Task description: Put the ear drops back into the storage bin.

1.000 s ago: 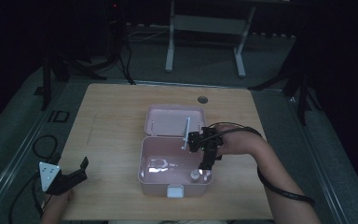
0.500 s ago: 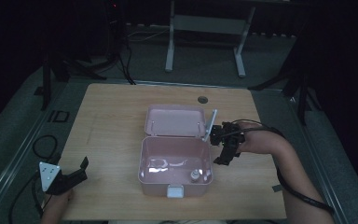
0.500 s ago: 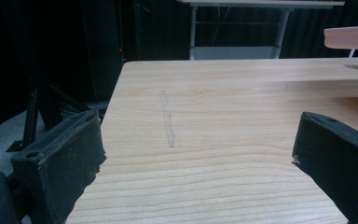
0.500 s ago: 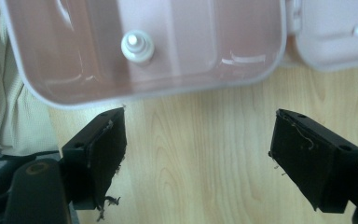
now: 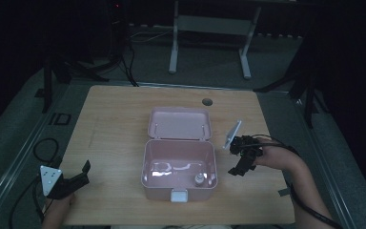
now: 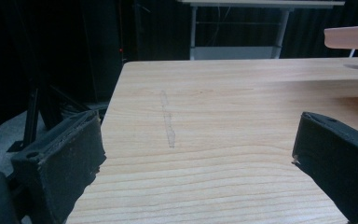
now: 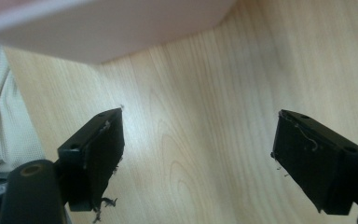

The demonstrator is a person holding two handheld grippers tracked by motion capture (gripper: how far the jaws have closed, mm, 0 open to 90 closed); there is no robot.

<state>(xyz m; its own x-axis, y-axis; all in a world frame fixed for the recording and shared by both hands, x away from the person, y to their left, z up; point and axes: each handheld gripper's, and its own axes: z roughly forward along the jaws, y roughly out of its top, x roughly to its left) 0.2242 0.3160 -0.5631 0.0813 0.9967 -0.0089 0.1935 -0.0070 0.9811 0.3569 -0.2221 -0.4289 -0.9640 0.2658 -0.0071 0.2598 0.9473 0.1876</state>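
On the desk (image 5: 119,119), the pink box (image 5: 178,164) stands open mid-desk, lid laid back, with a small bottle (image 5: 198,180) inside near its front right corner. Right tool (image 5: 240,160) hangs just right of the box, jaws spread and empty; left tool (image 5: 74,179) idles at the near left edge, jaws also spread. Judged: loading looks done, with lid closure left.
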